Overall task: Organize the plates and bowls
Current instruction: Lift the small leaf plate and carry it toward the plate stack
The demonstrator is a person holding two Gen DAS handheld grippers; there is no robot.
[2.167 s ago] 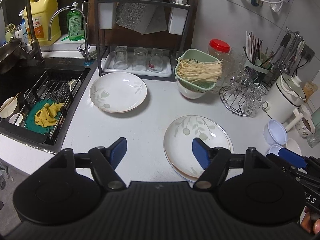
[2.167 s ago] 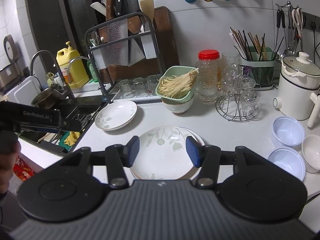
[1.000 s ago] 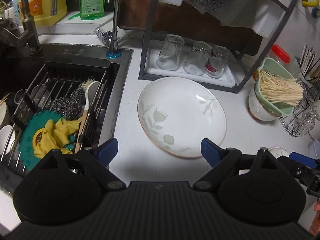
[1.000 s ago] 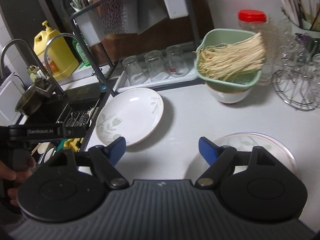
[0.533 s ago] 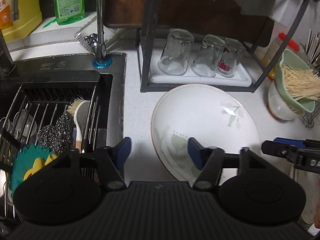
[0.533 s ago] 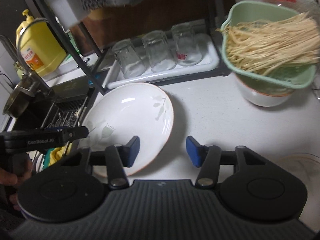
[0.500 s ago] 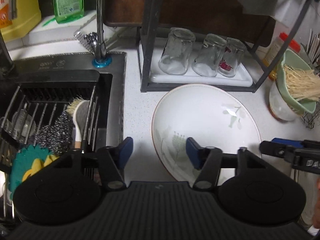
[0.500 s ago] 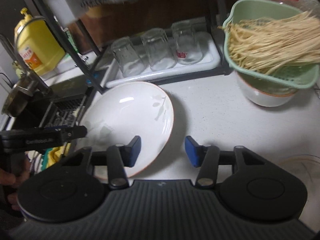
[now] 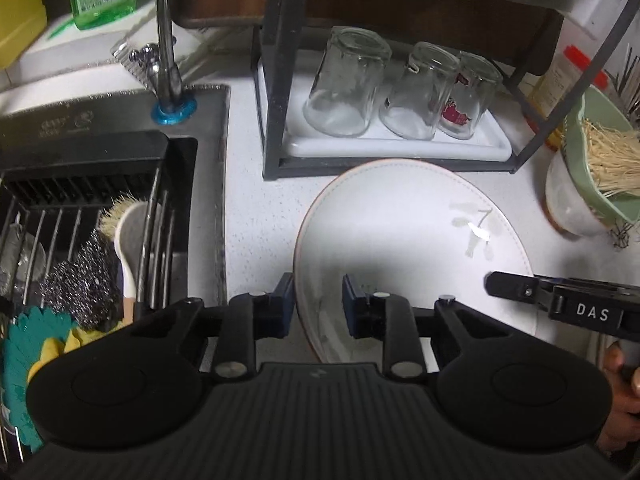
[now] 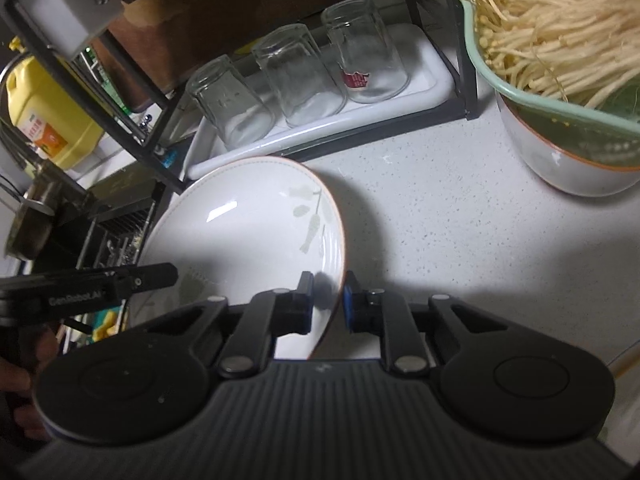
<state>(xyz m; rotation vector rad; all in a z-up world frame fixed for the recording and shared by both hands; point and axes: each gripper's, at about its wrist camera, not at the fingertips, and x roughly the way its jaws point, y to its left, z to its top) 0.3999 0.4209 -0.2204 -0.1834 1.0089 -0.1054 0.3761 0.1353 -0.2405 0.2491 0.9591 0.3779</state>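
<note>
the plate [image 9: 412,236] sits on the white counter [image 10: 440,216], just in front of the black rack [image 9: 276,80] with its three upturned glasses [image 9: 346,84], and just beside the sink [image 9: 120,200]. we have a gripper on each side of it. the left gripper [image 9: 318,304] straddles the rim nearest the sink, one blue pad outside the edge and one inside the well, jaws narrowed around the rim; from these views we cannot tell whether the pads are already pressing or only close. the right gripper [image 10: 326,302] does the same on the opposite rim, jaws drawn in on either side of the edge, again close but with contact not certain.

we judge the step in hand to be taking hold of this plate with both grippers so it can be lifted and put with the other dishes. to do it well, we finish closing both sets of jaws evenly, so that neither side pulls the plate across the counter. the rim is thin and glazed, so it will likely slip if only the pad tips catch it; we want the pads seated well over the edge. we lift both sides together and keep the plate level. the rack and glasses stand right behind, and the bowl [image 10: 568,168] holding the green strainer [image 10: 540,92] of mushrooms is near on the right, so we raise straight up before carrying it off sideways.
</note>
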